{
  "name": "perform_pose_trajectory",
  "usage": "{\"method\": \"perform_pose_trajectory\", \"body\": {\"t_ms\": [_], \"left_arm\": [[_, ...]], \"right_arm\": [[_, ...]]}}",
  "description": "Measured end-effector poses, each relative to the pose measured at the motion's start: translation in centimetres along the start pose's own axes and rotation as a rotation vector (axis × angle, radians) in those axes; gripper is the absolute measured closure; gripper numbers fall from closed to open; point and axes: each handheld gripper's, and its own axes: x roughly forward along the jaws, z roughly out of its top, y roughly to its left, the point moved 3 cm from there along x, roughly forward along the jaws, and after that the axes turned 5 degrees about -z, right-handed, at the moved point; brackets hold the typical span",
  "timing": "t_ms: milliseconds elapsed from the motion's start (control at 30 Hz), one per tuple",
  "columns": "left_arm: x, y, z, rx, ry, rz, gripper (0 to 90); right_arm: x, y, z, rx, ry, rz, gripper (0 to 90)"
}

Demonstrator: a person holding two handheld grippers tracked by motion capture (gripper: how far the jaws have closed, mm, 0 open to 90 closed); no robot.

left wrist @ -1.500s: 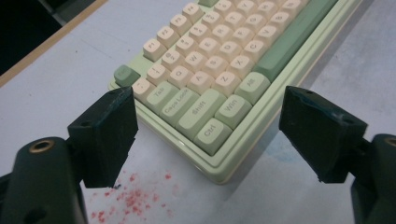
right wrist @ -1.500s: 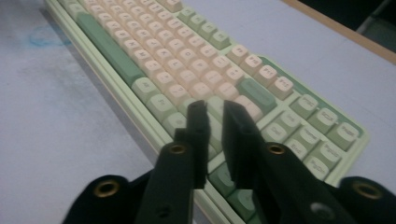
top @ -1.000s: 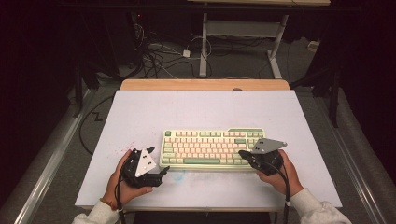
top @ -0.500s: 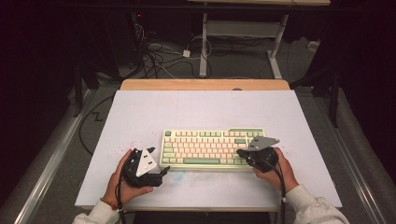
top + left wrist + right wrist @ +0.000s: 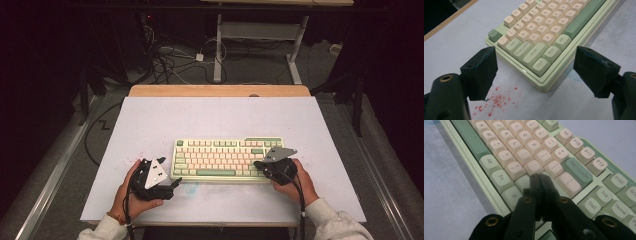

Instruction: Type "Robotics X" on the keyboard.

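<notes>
Green keyboard (image 5: 227, 159) under right hand-held gripper (image 5: 540, 180) (jaws closed together).

black grippers (image 5: 159, 179) with grey three-cornered plates, brass-ringed screw holes, seemingly pale sleeves (image 5: 336, 224).

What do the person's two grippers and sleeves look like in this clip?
Both the left gripper and right gripper are black with brass-coloured screw eyelets, each topped by a grey three-cornered plate and trailing a black cable. The sleeves are pale grey-white; a thin band circles the left wrist.
</notes>
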Motion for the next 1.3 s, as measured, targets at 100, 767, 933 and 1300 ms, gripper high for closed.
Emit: {"method": "perform_pose_trajectory", "body": {"t_ms": [100, 767, 933, 1300], "left_arm": [[-0.1, 0.0, 0.2, -0.003, -0.005, 0.001, 18.5], [-0.6, 2.0, 2.5, -0.084, -0.038, -0.047, 79.8], [0.1, 1.6, 3.3, -0.060, 0.003, -0.081, 86.9], [2.0, 1.0, 4.3, -0.034, 0.064, -0.126, 87.0]], "right_arm": [[0.0, 0.0, 0.0, 0.000, 0.002, -0.001, 90.0], [-0.1, 0.2, -0.2, -0.005, -0.001, -0.017, 90.0], [-0.1, 0.2, -0.2, -0.008, -0.001, -0.021, 90.0], [-0.1, 0.3, -0.2, -0.010, -0.002, -0.027, 90.0]]}}
